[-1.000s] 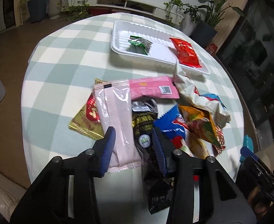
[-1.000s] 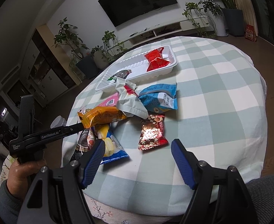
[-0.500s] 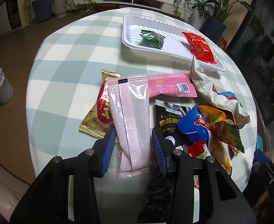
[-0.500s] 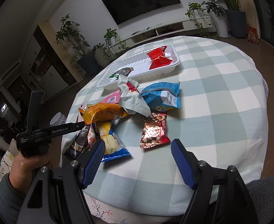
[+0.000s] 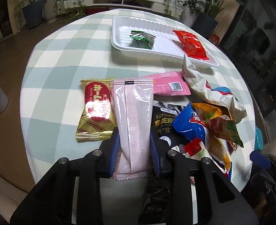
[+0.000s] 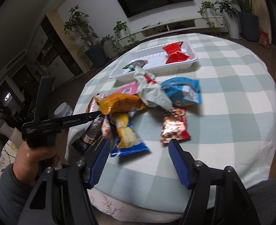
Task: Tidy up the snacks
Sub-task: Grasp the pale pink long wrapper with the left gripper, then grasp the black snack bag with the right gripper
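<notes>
Closing the left gripper (image 5: 134, 151) on the long pink pack (image 5: 133, 120) at six o'clock, likely for lifting to the white tray (image 5: 119, 43) at twelve; right gripper (image 6: 137, 156) closing on nothing.

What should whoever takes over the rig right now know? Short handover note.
Left gripper: closing on the pale pink packet, pads at its sides.
Right gripper: closing, nothing between its pads, low over the table near the red foil packet.
Done: green packet and red packet lie in the white tray.
Left: the remaining snacks, piled on the checked tablecloth.
</notes>
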A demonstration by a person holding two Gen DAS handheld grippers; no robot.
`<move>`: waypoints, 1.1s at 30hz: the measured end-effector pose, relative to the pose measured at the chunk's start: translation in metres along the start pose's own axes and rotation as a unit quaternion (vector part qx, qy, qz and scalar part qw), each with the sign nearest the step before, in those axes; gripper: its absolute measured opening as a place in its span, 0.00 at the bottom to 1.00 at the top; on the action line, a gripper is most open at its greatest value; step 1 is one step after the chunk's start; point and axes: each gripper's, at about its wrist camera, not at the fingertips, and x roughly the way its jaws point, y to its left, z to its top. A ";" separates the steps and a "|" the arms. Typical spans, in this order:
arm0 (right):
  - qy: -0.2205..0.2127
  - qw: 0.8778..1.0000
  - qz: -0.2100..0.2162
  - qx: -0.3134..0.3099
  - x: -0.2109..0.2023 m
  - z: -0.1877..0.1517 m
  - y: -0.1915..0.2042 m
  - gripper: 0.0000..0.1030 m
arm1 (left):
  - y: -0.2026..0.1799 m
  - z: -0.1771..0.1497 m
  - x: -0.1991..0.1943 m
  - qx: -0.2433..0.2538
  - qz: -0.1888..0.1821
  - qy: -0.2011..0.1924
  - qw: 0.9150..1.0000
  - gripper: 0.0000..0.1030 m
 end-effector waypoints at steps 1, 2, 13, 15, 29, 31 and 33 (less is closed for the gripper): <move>0.006 1.000 0.010 -0.001 0.003 0.001 0.007 0.66 | 0.001 0.000 -0.001 -0.001 -0.006 0.000 1.000 0.25; 0.010 1.000 0.019 -0.004 0.005 0.002 0.014 0.66 | 0.002 -0.001 -0.002 -0.002 -0.010 -0.001 1.000 0.25; 0.078 0.995 0.043 -0.039 0.053 0.011 0.080 0.66 | 0.032 -0.002 -0.028 -0.059 -0.086 -0.048 0.993 0.25; 0.081 0.995 0.037 -0.043 0.059 0.015 0.085 0.66 | 0.037 -0.002 -0.031 -0.071 -0.101 -0.055 0.991 0.25; 0.079 0.992 0.014 -0.095 0.061 0.030 0.122 0.60 | 0.051 -0.003 -0.049 -0.098 -0.136 -0.092 0.982 0.25; 0.095 0.991 0.025 -0.094 0.070 0.028 0.126 0.56 | 0.053 -0.004 -0.052 -0.102 -0.140 -0.097 0.980 0.25; 0.108 0.989 0.038 -0.088 0.076 0.026 0.127 0.55 | 0.054 -0.004 -0.053 -0.106 -0.144 -0.099 0.979 0.25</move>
